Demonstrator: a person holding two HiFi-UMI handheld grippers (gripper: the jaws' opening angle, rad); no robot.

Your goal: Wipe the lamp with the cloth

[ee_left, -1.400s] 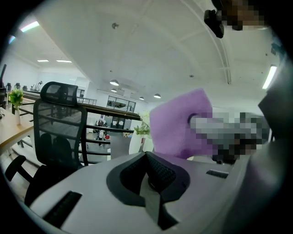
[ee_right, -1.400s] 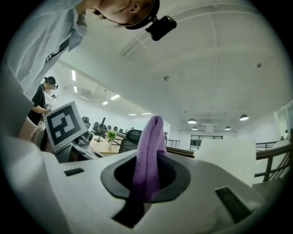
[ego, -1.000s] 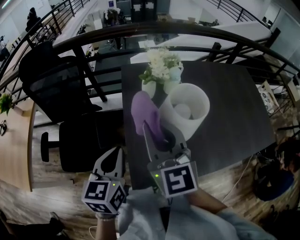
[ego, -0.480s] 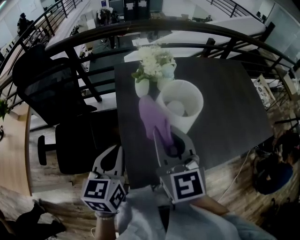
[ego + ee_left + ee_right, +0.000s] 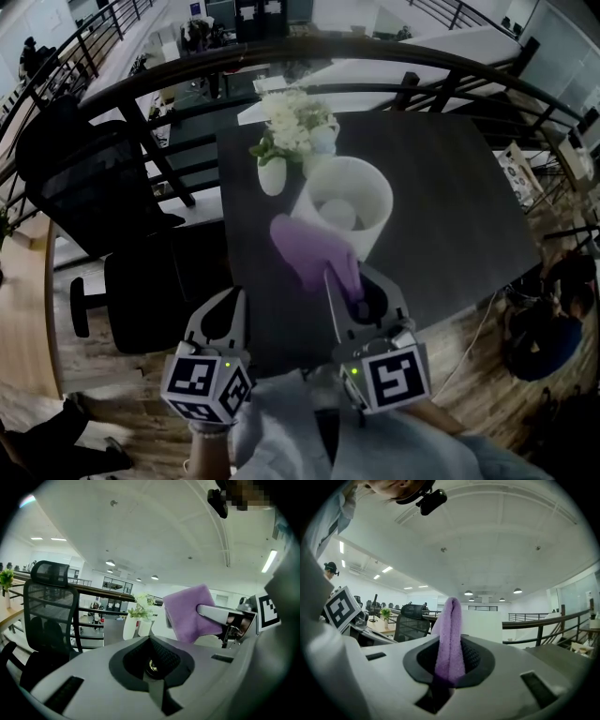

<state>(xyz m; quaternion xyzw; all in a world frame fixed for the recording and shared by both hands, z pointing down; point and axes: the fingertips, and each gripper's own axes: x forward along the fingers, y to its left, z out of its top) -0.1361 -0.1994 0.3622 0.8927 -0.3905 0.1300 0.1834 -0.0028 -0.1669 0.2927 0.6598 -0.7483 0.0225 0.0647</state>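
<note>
As things stand: right gripper [image 5: 354, 281] fingers clamped on the purple cloth [image 5: 305, 248], which hangs at the white lamp [image 5: 378, 225]'s near side on the counter [image 5: 450, 206]
Left gripper [image 5: 217, 314]: fingers together, empty, off the counter's edge
Risk: a hard push could tip the unsteadied lamp toward the flower vase [image 5: 272, 173]; cloth may slip from its narrow pinch

A dark table [image 5: 450, 197] stands by a curved black railing [image 5: 394, 52] that overlooks an open office. A black mesh chair [image 5: 89, 183] sits left of the table on wood floor [image 5: 103, 389]. The white ceiling [image 5: 497, 541] carries round lights [image 5: 468, 593].
</note>
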